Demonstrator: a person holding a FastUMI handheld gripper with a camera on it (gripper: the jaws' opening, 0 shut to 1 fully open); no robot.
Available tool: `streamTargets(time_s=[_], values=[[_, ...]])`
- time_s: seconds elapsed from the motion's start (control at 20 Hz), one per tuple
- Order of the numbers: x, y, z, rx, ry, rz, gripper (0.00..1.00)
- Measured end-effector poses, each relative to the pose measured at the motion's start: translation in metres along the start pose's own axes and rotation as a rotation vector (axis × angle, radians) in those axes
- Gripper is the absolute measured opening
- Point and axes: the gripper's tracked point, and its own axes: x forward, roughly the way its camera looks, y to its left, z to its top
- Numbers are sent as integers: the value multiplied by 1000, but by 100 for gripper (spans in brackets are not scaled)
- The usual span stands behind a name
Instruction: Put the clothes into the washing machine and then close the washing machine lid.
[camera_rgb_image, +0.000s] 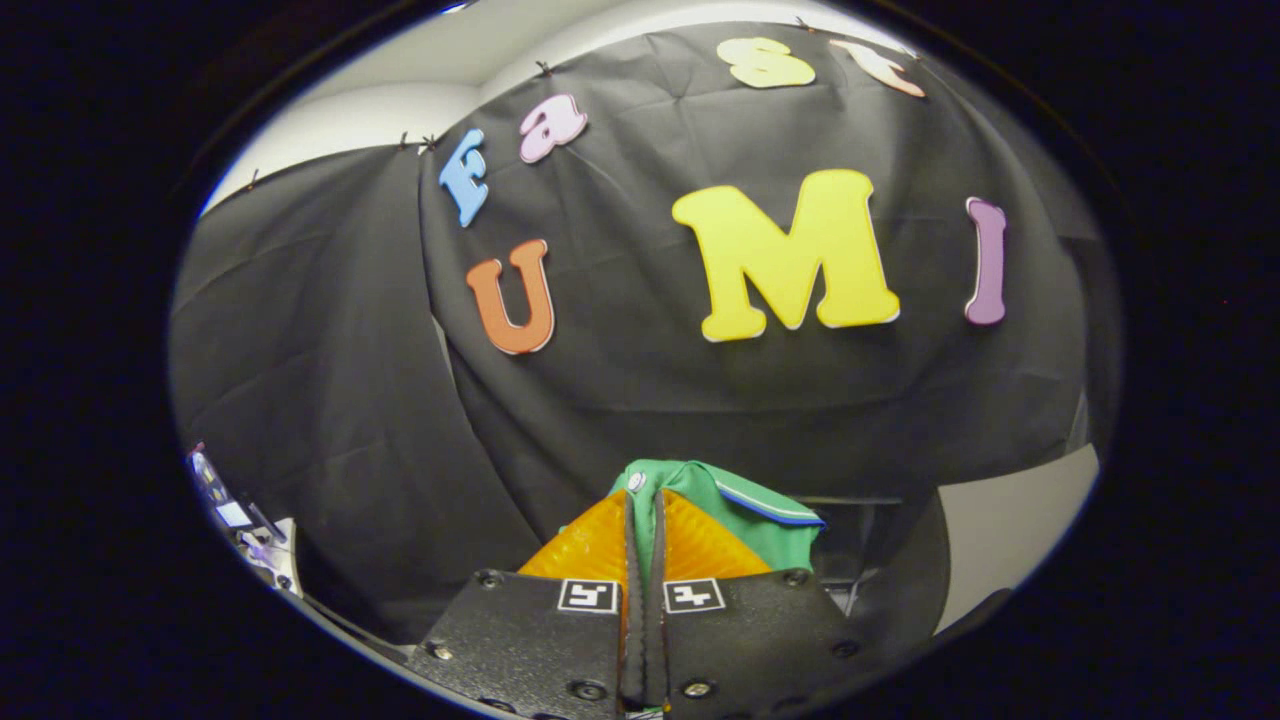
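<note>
Your gripper (645, 500) was clamped on the green cloth garment with a white-and-blue striped trim (745, 505).

Both fingers (590, 545) pressed together on a fold of it, so you saw just the bunched part rising past the tips, lifted in front of the black cloth wall (650, 380); the rest hung hidden below. Blurred equipment (235, 525) sat far left, too small to make out.
</note>
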Motion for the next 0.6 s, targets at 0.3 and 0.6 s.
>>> streamTargets(time_s=[0.3, 0.6], values=[[53, -24, -76, -6, 109, -40, 4], [104, -53, -149, 3, 215, -93, 4]])
